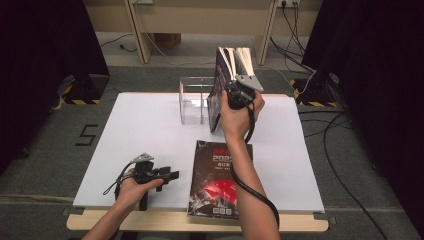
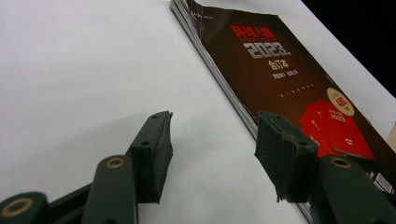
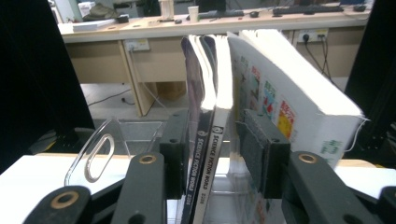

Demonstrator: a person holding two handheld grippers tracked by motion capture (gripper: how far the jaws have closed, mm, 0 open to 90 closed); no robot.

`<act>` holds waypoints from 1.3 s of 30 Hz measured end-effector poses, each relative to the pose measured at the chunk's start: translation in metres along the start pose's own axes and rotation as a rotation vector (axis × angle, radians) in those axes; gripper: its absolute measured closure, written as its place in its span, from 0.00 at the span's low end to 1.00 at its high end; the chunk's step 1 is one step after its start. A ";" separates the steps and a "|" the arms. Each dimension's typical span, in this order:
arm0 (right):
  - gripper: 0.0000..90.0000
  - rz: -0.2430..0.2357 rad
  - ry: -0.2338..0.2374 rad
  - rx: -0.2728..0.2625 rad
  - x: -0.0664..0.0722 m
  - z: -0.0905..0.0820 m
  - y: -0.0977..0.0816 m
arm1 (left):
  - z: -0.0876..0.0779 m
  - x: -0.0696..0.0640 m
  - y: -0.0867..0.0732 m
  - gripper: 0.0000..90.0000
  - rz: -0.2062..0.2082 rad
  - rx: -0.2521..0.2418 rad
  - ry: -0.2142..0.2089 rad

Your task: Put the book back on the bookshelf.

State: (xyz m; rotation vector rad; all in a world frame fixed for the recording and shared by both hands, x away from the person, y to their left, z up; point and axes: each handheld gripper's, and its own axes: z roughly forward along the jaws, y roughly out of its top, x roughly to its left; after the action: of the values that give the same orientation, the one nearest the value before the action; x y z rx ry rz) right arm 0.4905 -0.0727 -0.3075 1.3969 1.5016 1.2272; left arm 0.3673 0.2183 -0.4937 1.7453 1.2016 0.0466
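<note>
Two thin magazines point(image 3: 205, 107) stand upright in a clear acrylic holder point(image 1: 192, 100) at the back of the white table point(image 1: 140, 135). A thick white book point(image 3: 289, 93) leans beside them. My right gripper point(image 3: 215, 126) straddles the two magazines' spines with its jaws apart. The left pad sits close against the dark cover, and a gap shows at the right pad. In the high view the right gripper point(image 1: 234, 92) is raised beside the upright magazines point(image 1: 220, 75). My left gripper point(image 2: 212, 135) rests open and empty on the table, just left of a dark magazine point(image 2: 289, 70) lying flat.
The flat magazine point(image 1: 220, 180) overhangs the table's front edge. The left gripper point(image 1: 170, 175) lies near the front left. Cables and desk legs stand on the floor beyond the table. Dark curtains flank both sides.
</note>
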 end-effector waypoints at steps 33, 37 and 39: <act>0.79 -0.013 0.033 0.204 0.022 0.065 0.028 | 0.001 0.001 0.000 0.50 -0.006 0.000 -0.003; 0.77 -0.013 0.022 0.254 0.021 0.071 0.031 | 0.000 0.002 0.000 0.50 -0.003 -0.002 -0.004; 0.78 -0.004 0.021 0.275 0.021 0.074 0.031 | 0.000 0.003 0.000 0.50 -0.003 -0.001 -0.005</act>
State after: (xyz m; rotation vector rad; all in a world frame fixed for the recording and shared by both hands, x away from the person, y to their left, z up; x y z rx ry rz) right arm 0.5669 -0.0418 -0.2965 1.5592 1.7378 1.0652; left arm 0.3689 0.2201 -0.4946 1.7420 1.2010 0.0406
